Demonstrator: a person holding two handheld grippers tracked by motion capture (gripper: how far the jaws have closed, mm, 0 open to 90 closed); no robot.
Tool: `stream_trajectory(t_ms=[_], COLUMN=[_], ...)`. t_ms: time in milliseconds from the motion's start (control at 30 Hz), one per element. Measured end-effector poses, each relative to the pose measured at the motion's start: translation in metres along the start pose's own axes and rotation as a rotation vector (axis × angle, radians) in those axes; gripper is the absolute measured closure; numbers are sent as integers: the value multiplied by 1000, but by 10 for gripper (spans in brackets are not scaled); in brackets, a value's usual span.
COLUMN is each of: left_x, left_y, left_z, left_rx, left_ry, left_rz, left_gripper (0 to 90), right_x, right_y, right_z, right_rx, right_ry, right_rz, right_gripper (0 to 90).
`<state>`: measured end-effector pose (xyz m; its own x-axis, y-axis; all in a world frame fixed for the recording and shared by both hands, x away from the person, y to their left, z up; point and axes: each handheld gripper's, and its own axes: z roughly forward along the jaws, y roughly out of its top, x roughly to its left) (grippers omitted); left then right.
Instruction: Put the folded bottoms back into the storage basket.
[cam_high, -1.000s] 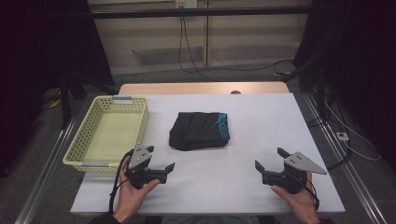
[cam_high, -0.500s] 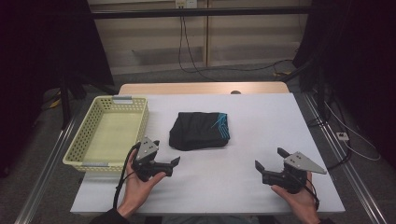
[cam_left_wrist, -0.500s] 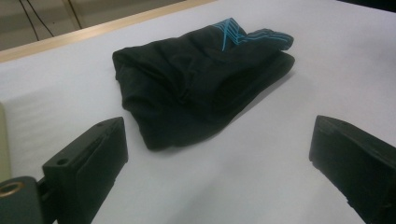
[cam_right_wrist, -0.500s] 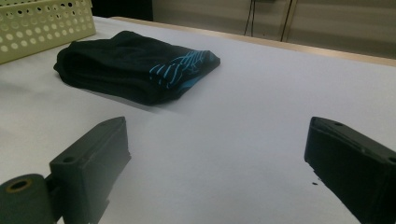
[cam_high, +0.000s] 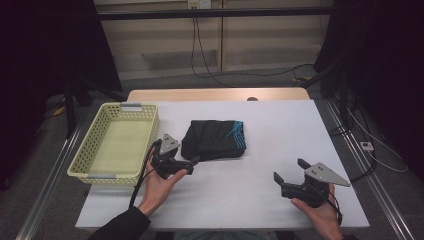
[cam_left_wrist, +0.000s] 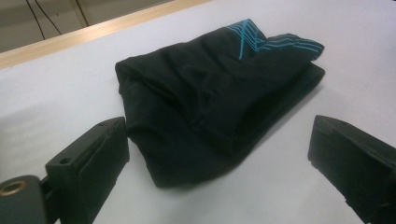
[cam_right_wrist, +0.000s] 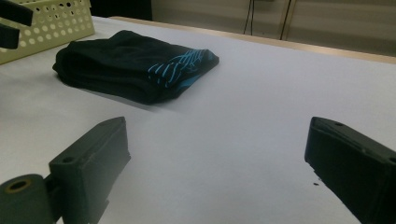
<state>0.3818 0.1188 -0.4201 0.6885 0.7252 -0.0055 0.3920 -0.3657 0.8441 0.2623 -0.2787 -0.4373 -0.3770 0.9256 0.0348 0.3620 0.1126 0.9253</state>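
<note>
I see the black cloth (cam_high: 214, 140) folded mid-table, teal print at its right end, just right of the basket (cam_high: 95, 150). My left gripper (cam_high: 192, 164) sits at the cloth's near-left corner, jaws spread wide, corner between them, not clamped. My right gripper (cam_high: 289, 176) is near-right on the table (cam_high: 280, 125), jaws wide apart, well away from the cloth.

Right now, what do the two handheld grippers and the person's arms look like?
Both are black two-jaw tools with blocky, flat-faced jaws. The left gripper carries a small grey three-cornered plate and trails a black cable; the right gripper has a larger grey plate of the same shape. The left forearm wears a dark sleeve.
</note>
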Motion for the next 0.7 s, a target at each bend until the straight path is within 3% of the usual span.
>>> stream_trajectory(t_ms=[400, 567, 700], left_x=[11, 16, 18], left_y=[24, 32, 39], left_z=[17, 24, 31], left_rx=[21, 30, 42], left_ry=[-8, -34, -23], left_rz=[-43, -82, -77], left_gripper=[61, 65, 60], right_x=[0, -1, 0], right_y=[0, 0, 0], right_z=[1, 1, 1], right_rx=[3, 5, 4], right_ry=[1, 3, 2], right_rz=[-4, 4, 1], right_gripper=[61, 61, 61])
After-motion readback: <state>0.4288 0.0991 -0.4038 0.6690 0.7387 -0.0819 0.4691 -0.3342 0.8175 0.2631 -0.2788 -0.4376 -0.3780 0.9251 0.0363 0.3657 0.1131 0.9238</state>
